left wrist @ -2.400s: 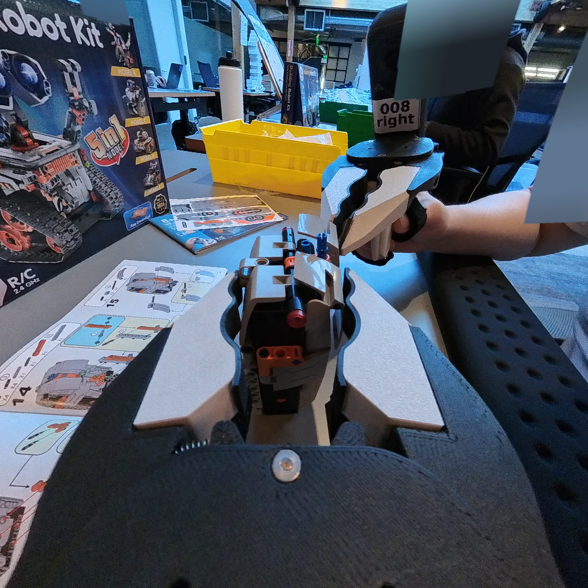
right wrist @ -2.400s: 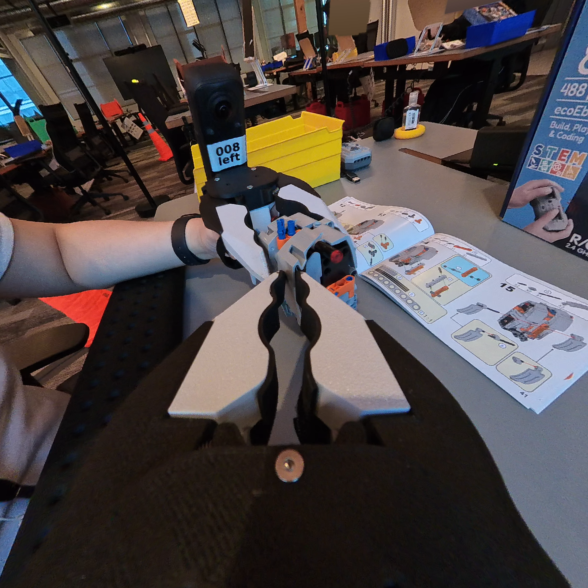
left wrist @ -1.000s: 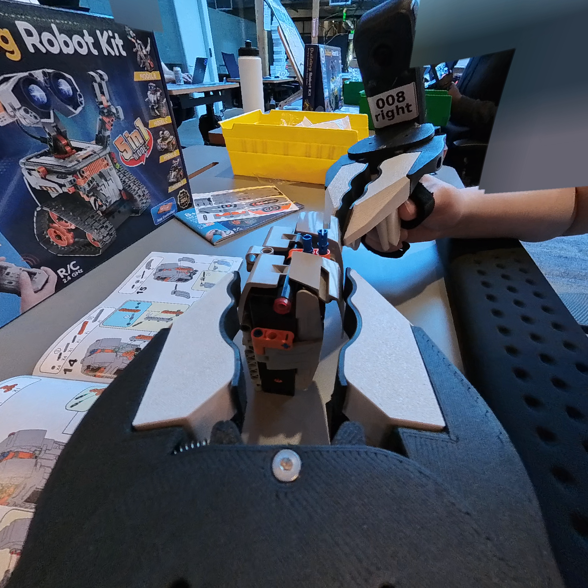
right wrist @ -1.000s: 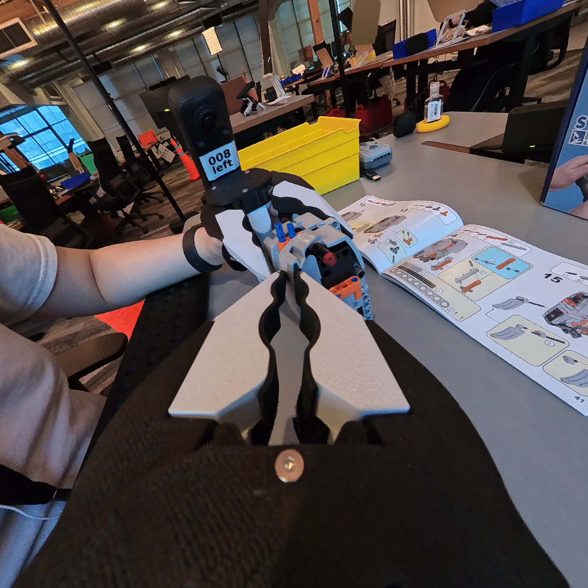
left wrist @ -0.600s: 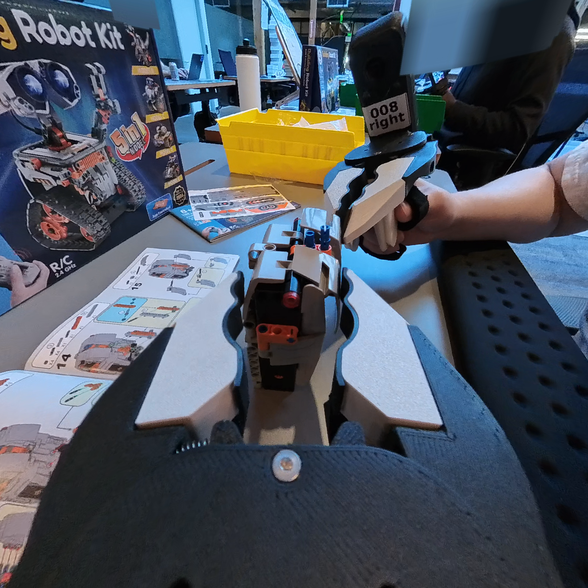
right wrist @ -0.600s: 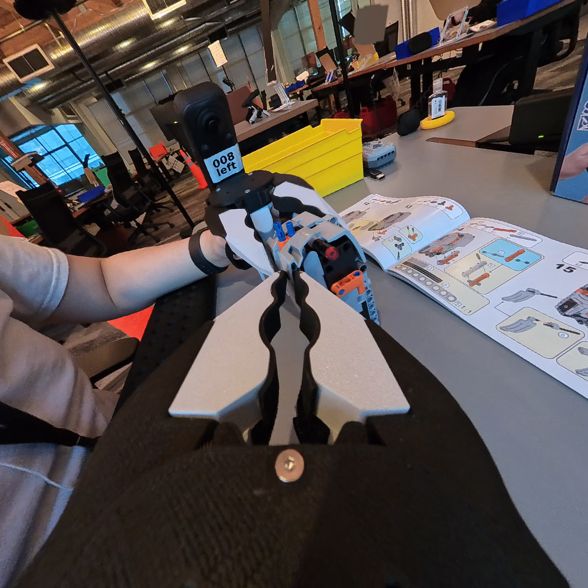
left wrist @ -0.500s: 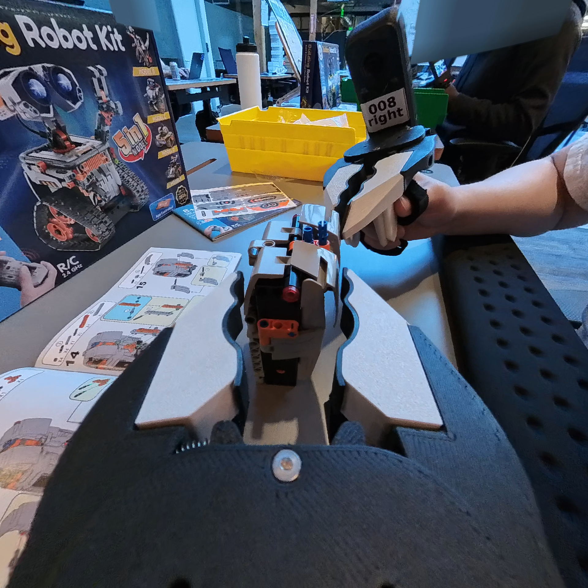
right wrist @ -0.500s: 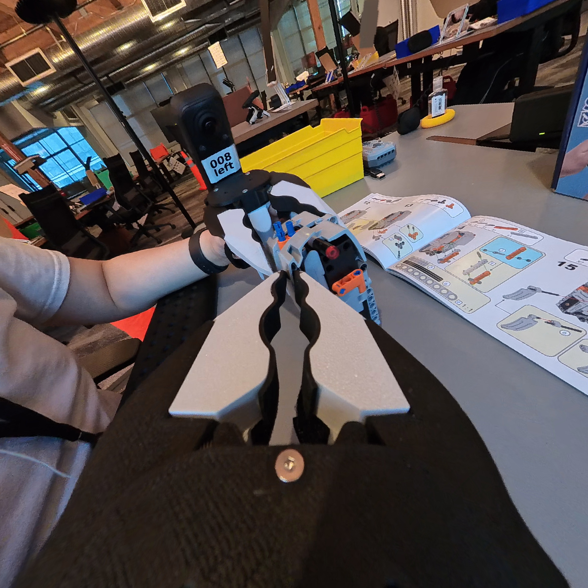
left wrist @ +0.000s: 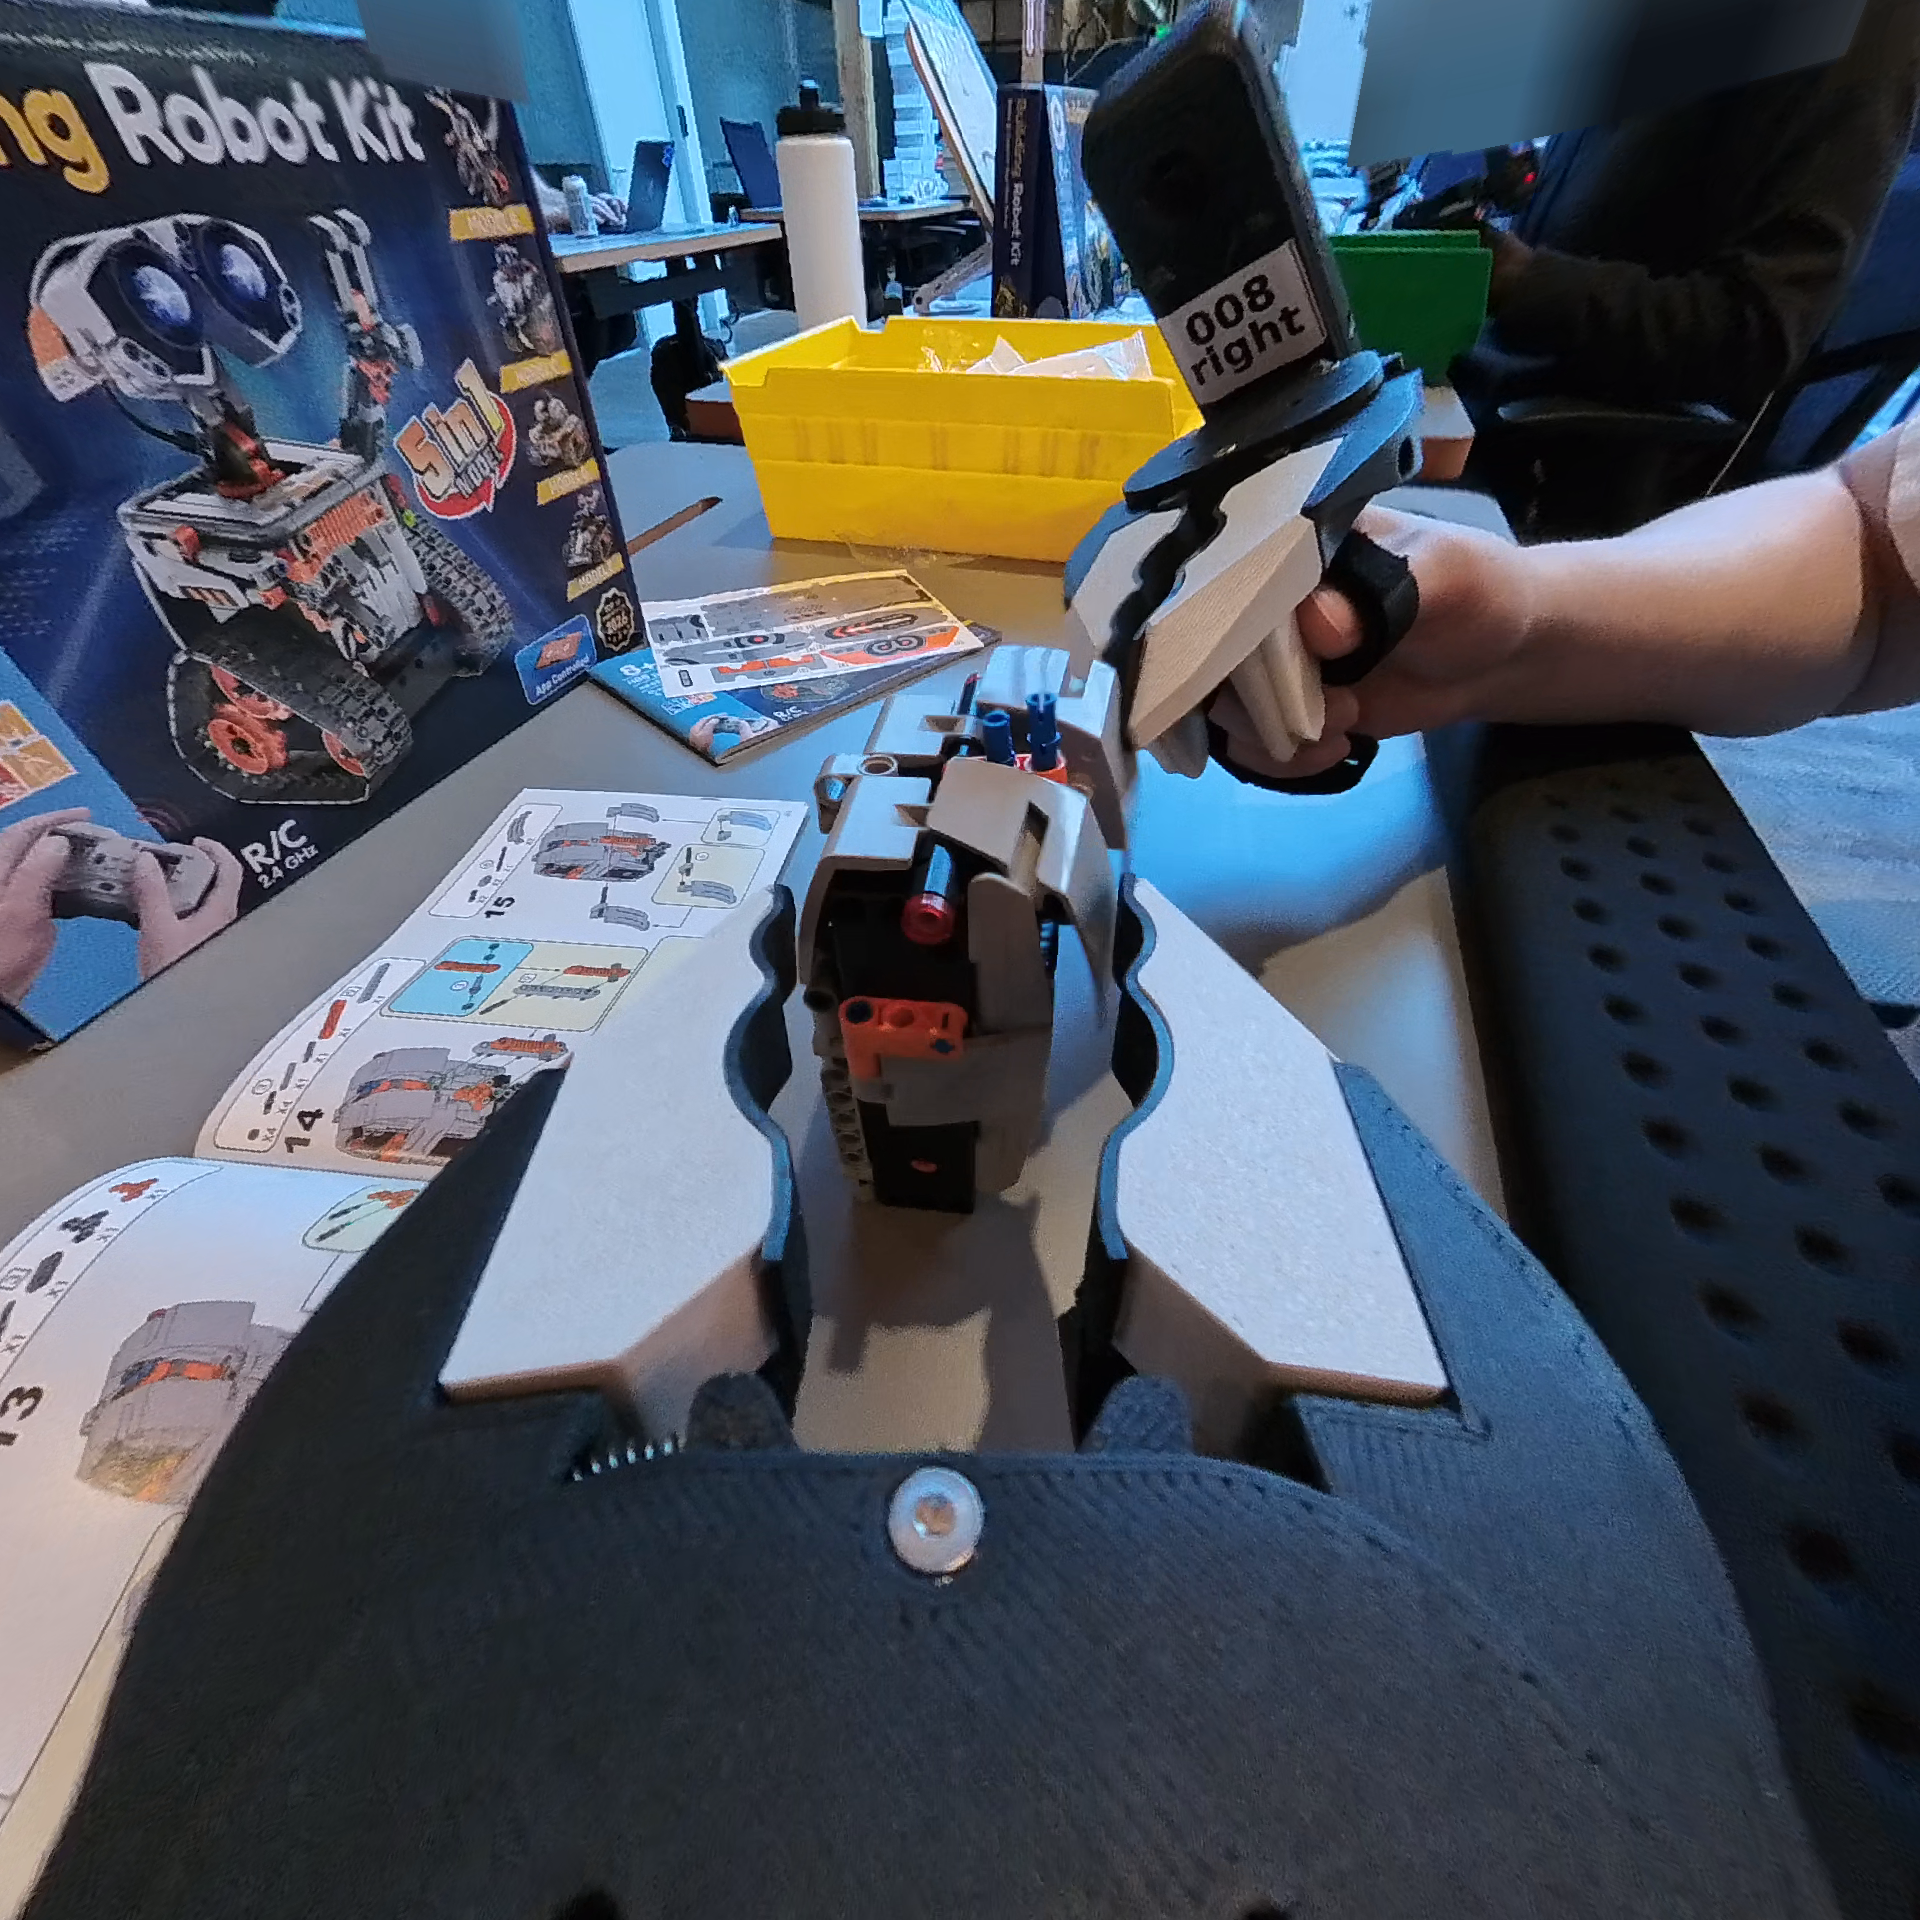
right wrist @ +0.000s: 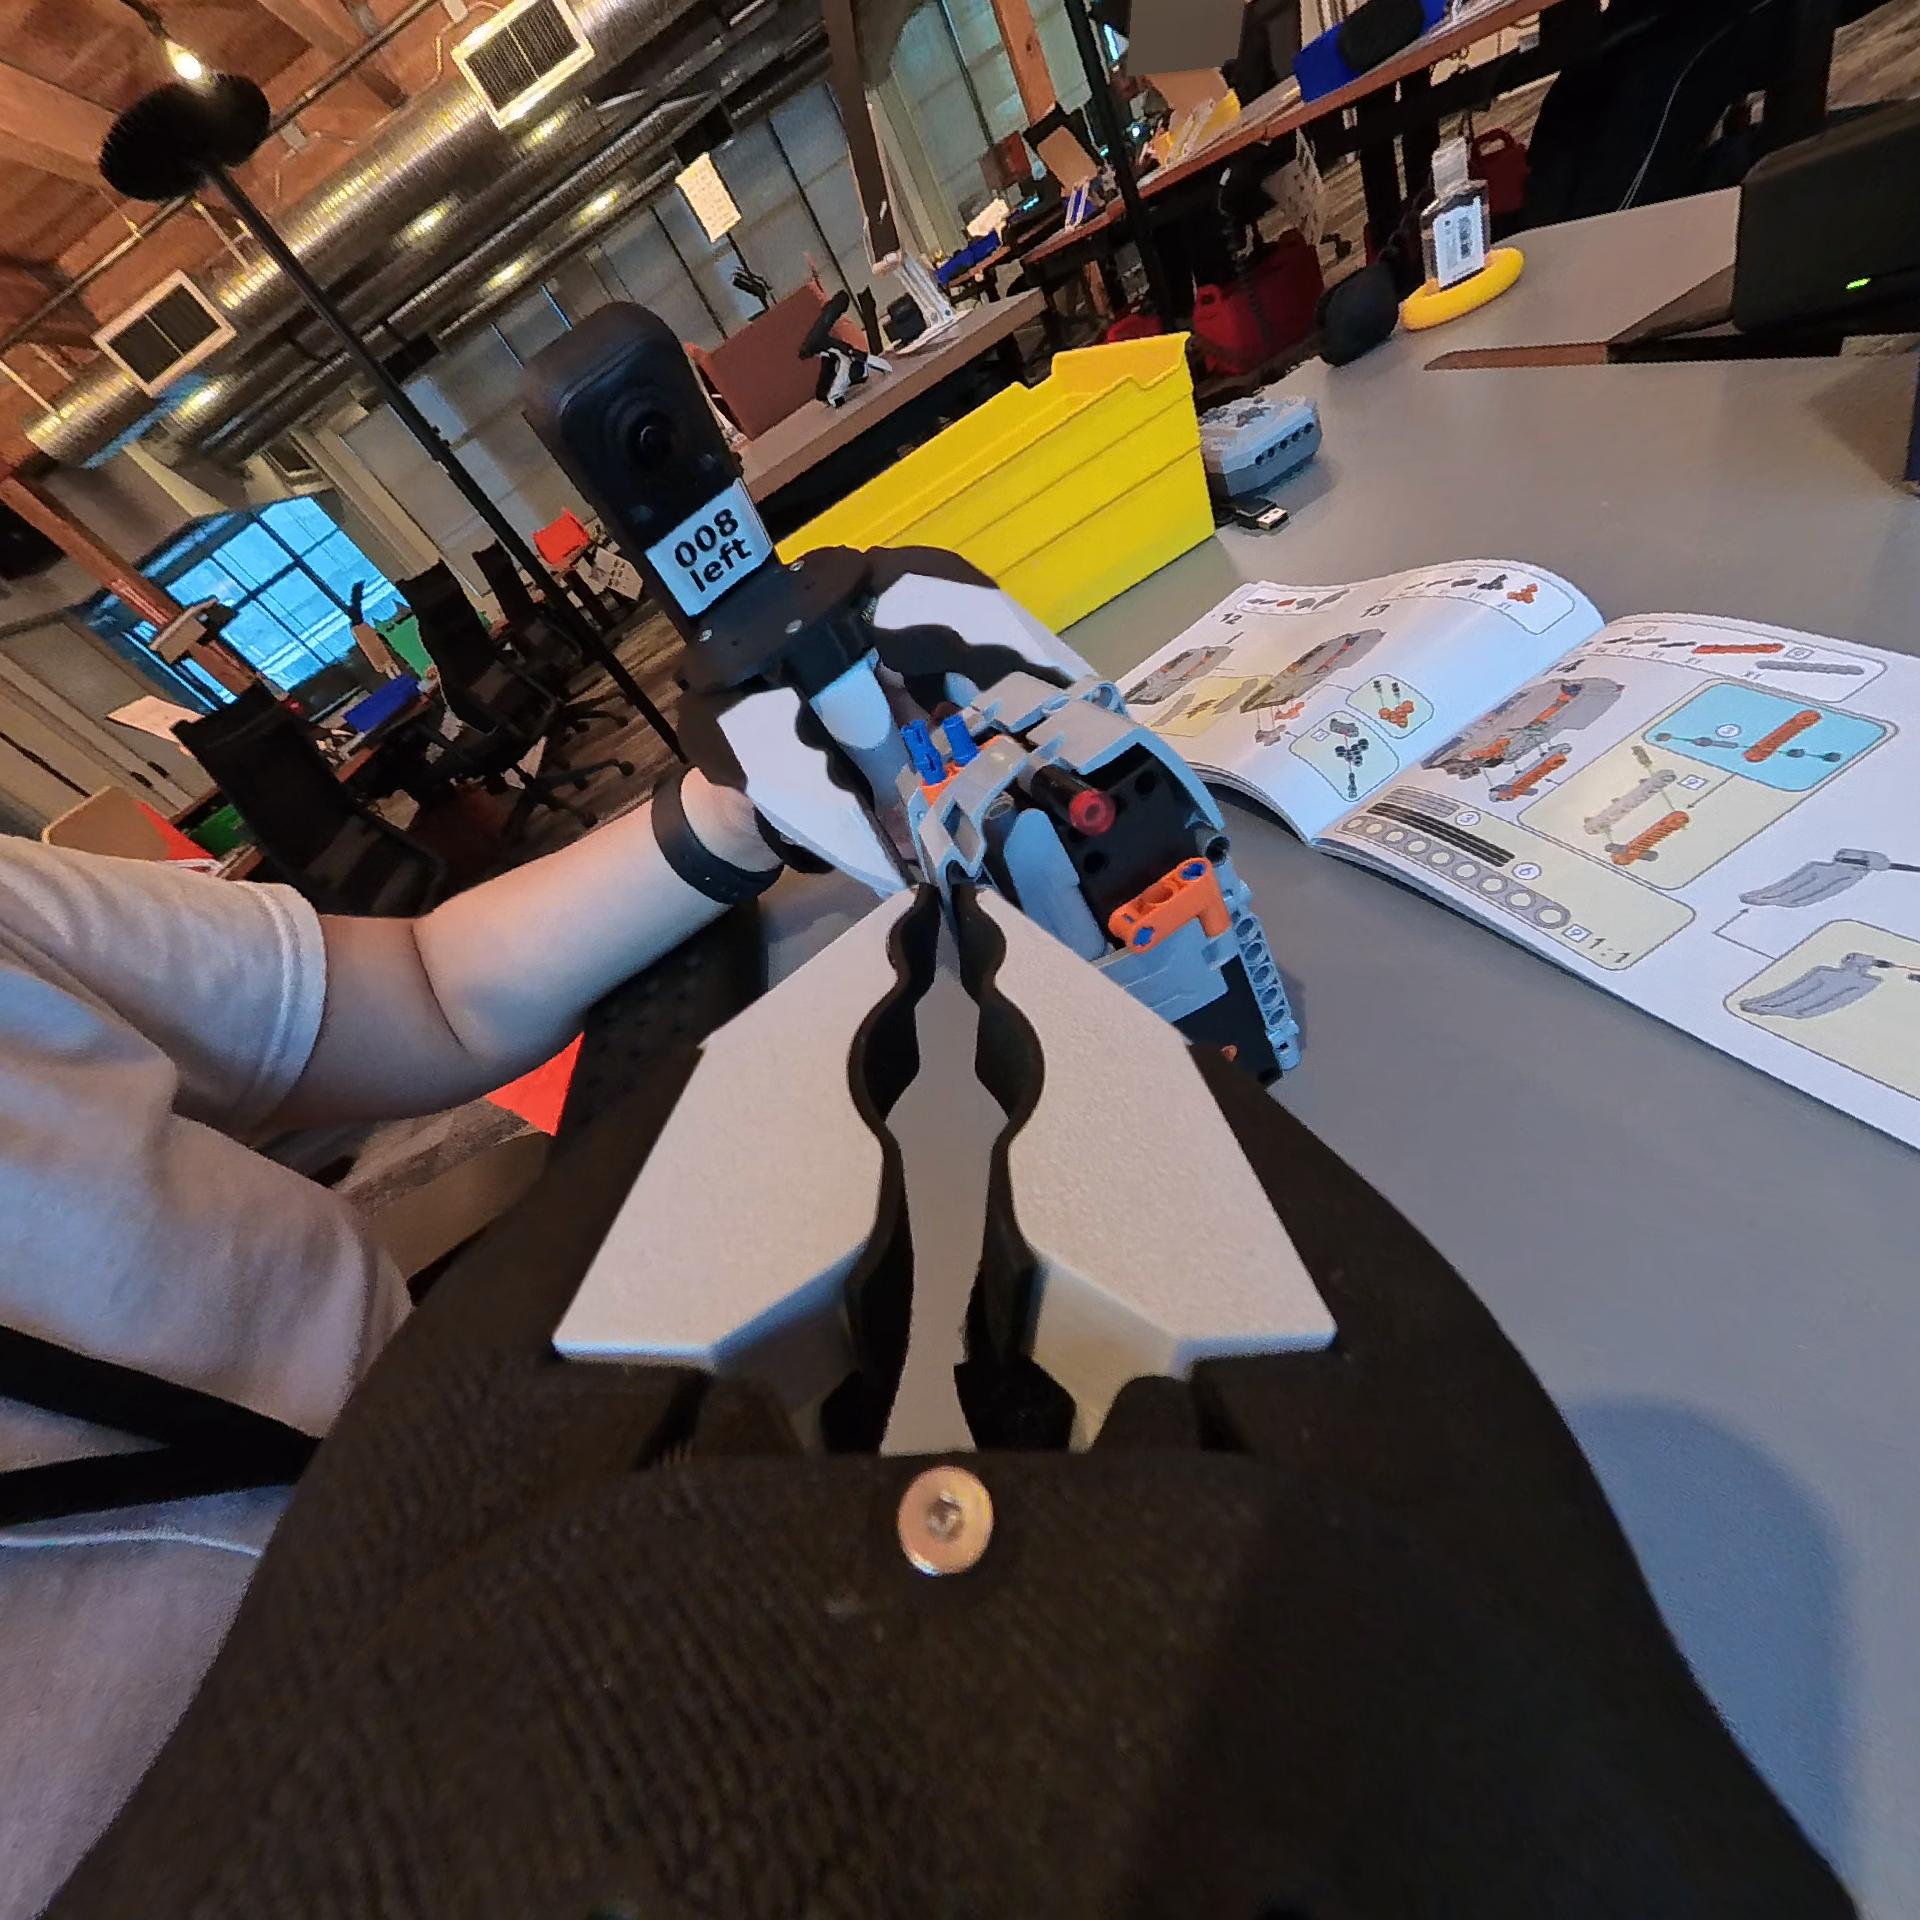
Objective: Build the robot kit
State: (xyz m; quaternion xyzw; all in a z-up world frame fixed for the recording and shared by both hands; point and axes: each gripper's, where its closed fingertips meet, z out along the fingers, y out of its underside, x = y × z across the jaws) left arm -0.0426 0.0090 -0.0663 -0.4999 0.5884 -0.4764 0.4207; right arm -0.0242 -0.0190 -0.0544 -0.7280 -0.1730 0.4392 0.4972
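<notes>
A grey, black and orange brick model with two blue pins and a red-tipped axle on top stands tilted, its lower corner on the grey table. My left gripper is shut on the model's sides. It also shows in the right wrist view, gripping the model from behind. My right gripper is shut on a thin grey panel at the model's upper edge. In the left wrist view the right gripper comes down from the upper right onto that panel.
An open instruction booklet lies left of the model, also in the right wrist view. A blue kit box stands at far left. A yellow bin, a second booklet and a black perforated surface surround the spot. There is about 5 centimetres between the tips of the two grippers.
The model now leans to the right between my left fingers. The right gripper has tilted and risen slightly with the panel. Both grips are unchanged.
</notes>
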